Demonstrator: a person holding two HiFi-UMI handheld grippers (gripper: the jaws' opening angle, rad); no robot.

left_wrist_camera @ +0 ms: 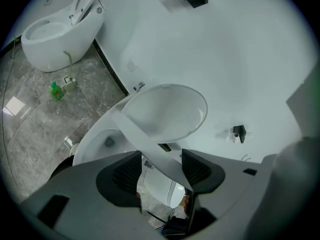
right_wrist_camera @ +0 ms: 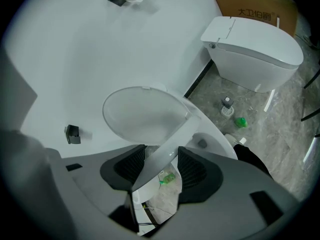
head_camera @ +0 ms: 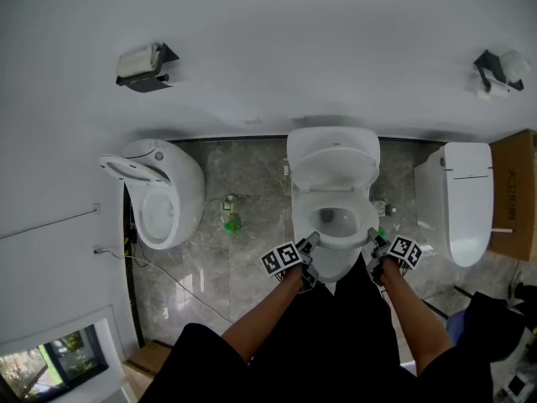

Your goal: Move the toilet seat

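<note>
**Both tongs on the front of the toilet seat, hinge straight ahead**

Head view: the toilet seat (head_camera: 357, 204) lay on the middle bowl with its long axis running from the person to the wall. The left gripper (head_camera: 312, 238) and right gripper (head_camera: 372, 235) sat at its front corners, equally near, with the raised lid (head_camera: 333, 154) beyond them. Left gripper view: the seat's band (left_wrist_camera: 150, 144) ran slantwise between the spread jaws, seemingly pinched and already clear of the bowl. Right gripper view: the same in mirror, with the band (right_wrist_camera: 170, 144) caught between wide-set pads and leading away to the hinge. The lift would likely swing up and away, toward the lid.
</note>
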